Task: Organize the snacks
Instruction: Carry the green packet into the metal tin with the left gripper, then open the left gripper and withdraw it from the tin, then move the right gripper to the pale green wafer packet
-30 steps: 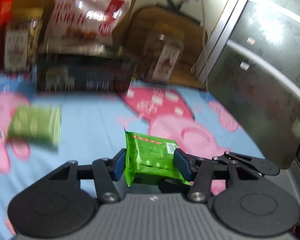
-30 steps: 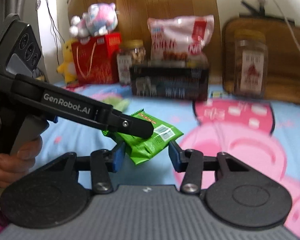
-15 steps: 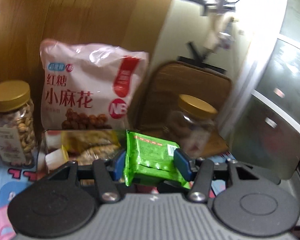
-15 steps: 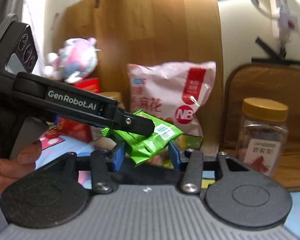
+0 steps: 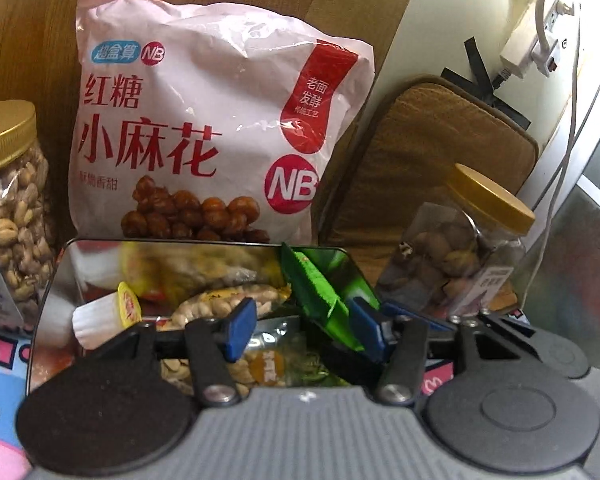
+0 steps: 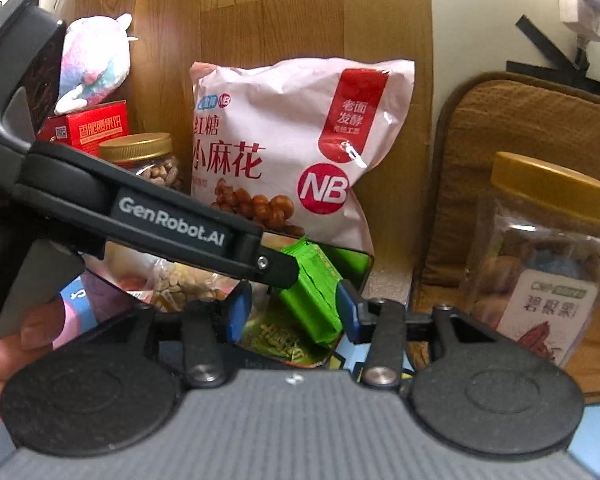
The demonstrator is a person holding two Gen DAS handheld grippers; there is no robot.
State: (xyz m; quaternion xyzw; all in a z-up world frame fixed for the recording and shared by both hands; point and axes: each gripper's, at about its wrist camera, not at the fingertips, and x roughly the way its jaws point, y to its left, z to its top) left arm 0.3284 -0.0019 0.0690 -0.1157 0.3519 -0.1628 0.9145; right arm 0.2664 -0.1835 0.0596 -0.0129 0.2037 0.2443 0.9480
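green snack packet tilted over tin box right end, against left gripper right pad only | left jaws just opened, apart | right gripper jaws apart, grip unclear | pink bag behind box

The right gripper stands over the tin, a green packet tilted between its fingers, touching the right one. The left gripper's finger lies across the packet's top.
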